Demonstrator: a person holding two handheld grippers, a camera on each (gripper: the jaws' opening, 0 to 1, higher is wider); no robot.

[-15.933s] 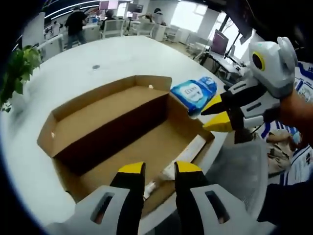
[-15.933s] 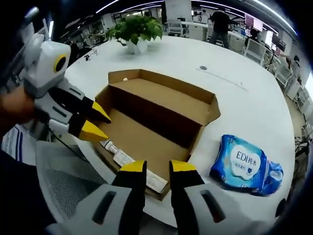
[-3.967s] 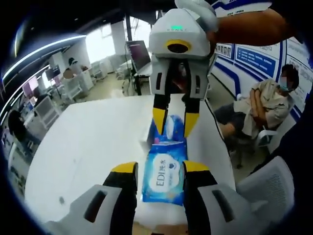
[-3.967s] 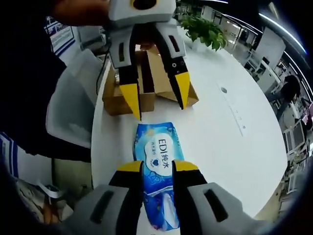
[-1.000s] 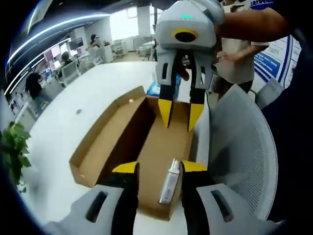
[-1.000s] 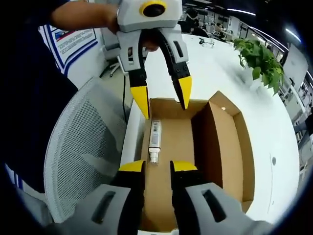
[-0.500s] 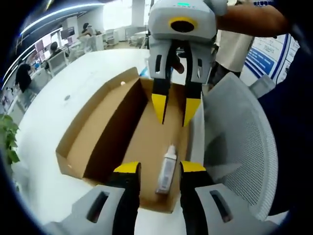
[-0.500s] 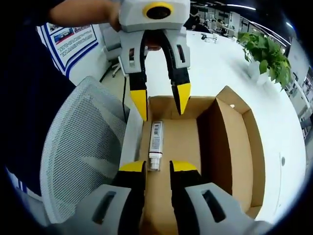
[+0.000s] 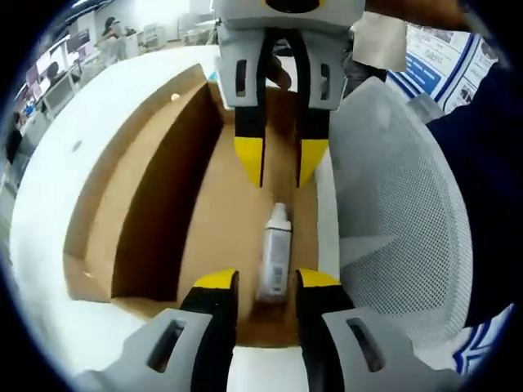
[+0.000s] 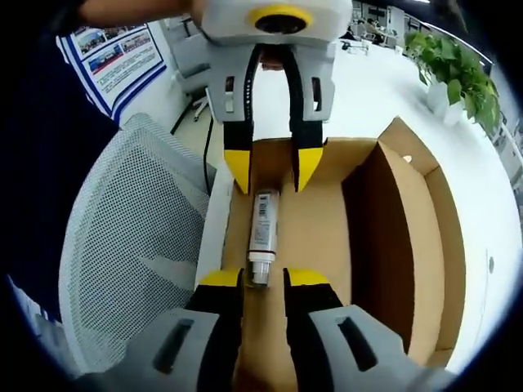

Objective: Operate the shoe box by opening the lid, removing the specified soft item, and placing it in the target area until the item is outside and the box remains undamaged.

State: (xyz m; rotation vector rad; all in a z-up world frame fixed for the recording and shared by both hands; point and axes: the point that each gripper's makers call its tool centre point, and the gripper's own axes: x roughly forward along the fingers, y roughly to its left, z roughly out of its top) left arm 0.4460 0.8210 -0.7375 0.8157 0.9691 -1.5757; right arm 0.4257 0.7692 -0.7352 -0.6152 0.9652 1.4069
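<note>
The left claw (image 9: 257,282) hangs with its jaws parted over the base end of a small white tube (image 9: 275,255) lying flat in the open cardboard shoe box (image 9: 155,188). The right claw (image 10: 253,279), jaws likewise parted, faces it at the tube's cap end. The box sits on a white counter (image 10: 372,86), a mesh chair (image 10: 131,269) beside it

We look down close into the open shoe box (image 9: 163,212) from opposite ends. Both our views share the tube (image 9: 275,253) on its floor.
</note>
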